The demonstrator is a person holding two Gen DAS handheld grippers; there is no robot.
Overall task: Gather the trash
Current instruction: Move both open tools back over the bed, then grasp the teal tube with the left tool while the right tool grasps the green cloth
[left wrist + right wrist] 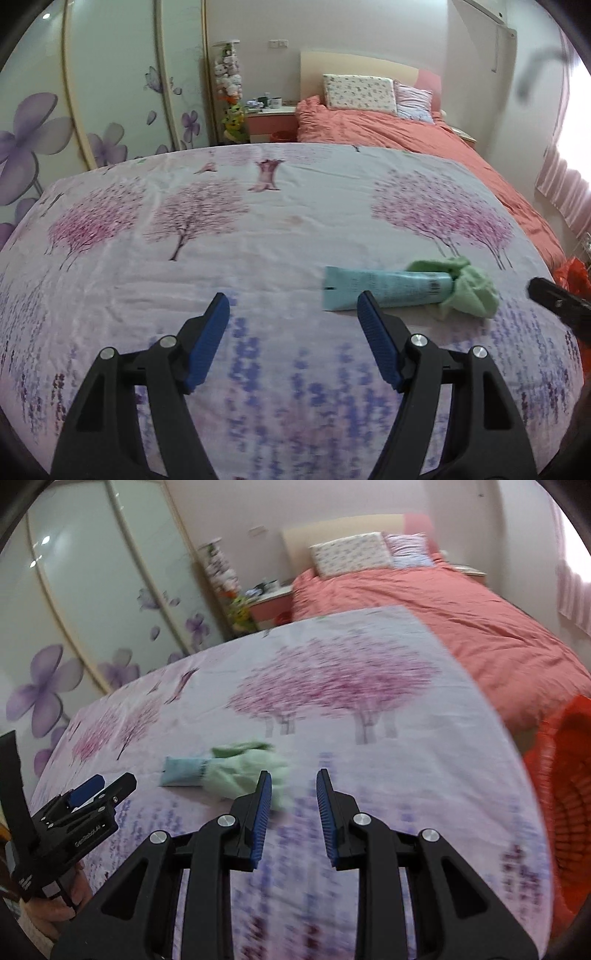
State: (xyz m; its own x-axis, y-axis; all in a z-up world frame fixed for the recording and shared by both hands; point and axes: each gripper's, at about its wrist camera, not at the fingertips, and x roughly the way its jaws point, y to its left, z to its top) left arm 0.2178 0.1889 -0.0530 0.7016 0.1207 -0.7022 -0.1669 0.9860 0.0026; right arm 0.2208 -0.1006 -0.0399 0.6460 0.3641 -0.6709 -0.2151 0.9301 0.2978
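Note:
A light blue tube lies flat on the floral cloth, its cap end under a crumpled green rag. My left gripper is open and empty, just left of and in front of the tube. In the right wrist view the tube and the green rag lie left of my right gripper, which is open and empty; its left pad overlaps the rag's near edge. The left gripper shows at the far left there. A red mesh basket stands at the right.
The floral cloth covers a raised flat surface in front of a bed with a coral duvet and pillows. A wardrobe with purple flower doors stands left. A nightstand with small items is at the back.

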